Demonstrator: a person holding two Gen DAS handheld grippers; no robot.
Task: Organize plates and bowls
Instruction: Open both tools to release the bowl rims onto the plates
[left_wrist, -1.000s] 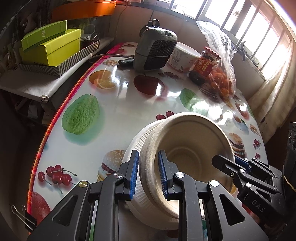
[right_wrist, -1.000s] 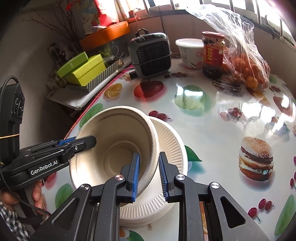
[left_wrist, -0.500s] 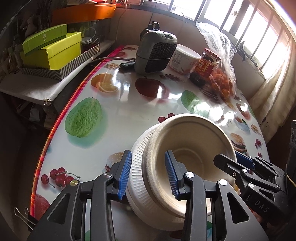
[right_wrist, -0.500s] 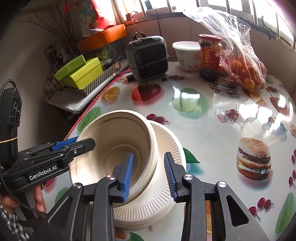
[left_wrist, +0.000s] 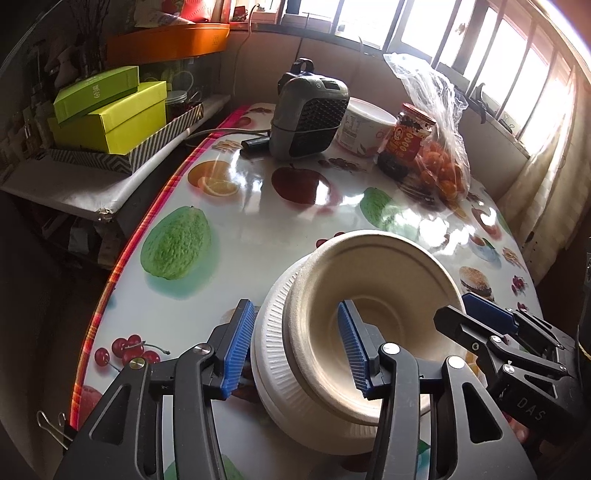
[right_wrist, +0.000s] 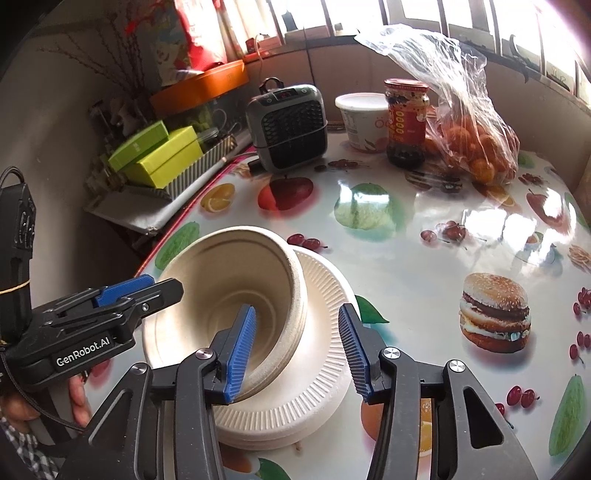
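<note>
A stack of beige paper bowls (left_wrist: 388, 273) (right_wrist: 229, 273) rests tilted on a stack of white ribbed paper plates (left_wrist: 273, 332) (right_wrist: 325, 295) near the table's front left edge. My left gripper (left_wrist: 297, 349) straddles the near rim of the bowls, one pad inside and one outside beside the plates. Its jaws are opening and the pads stand off the wall. My right gripper (right_wrist: 297, 350) straddles the opposite rim the same way, jaws opening, with a gap on the outer side. Each gripper shows in the other's view: the right gripper (left_wrist: 454, 308), the left gripper (right_wrist: 162, 286).
At the table's far side stand a grey heater (left_wrist: 310, 114) (right_wrist: 288, 125), a white tub (right_wrist: 364, 118), a red-labelled jar (right_wrist: 406, 122) and a plastic bag of oranges (right_wrist: 476, 147). Green boxes (left_wrist: 110, 114) sit on a shelf past the table's left edge (left_wrist: 122, 258). A hand (right_wrist: 77, 398) holds the left gripper.
Both grippers' jaws have spread apart from the bowl rim they were clamping. The bowls have settled lower onto the plates. Neither hand has shifted much.
</note>
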